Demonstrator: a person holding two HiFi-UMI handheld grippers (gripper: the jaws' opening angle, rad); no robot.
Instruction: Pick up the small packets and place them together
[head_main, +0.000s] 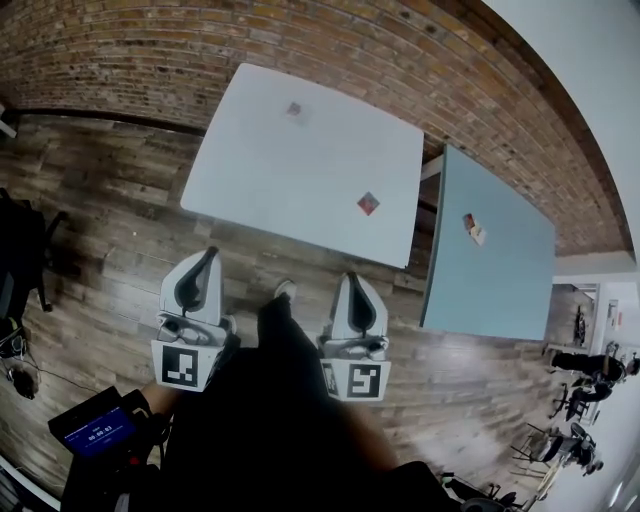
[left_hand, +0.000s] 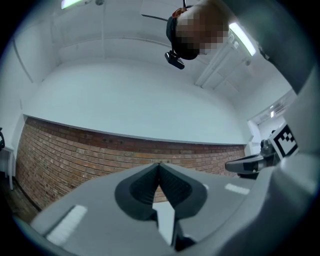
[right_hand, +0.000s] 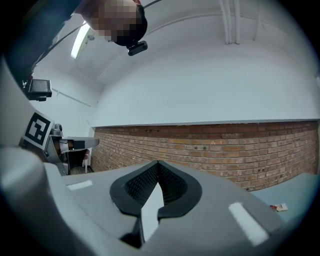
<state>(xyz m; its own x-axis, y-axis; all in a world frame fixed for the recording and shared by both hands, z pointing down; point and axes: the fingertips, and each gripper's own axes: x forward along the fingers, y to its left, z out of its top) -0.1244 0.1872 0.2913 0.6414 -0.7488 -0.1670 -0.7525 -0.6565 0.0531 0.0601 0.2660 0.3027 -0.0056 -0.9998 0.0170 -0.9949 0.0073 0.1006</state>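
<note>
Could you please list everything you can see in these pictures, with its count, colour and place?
left table: one, whitish, centre of the head view
right table: one, blue-grey, just right of it
far packet: one, pale reddish, far part of the left table
red packet: one, near the left table's right edge
red-and-white packets: apparently two, touching, on the right table
brick wall: one, red-brown, behind the tables
wooden floor: brown, all around
screen device: one, black with a blue display, bottom left
shoe: one, pale, between the claws
left claw: grey, black pads, shut, empty
right claw: the same, shut, empty
</note>
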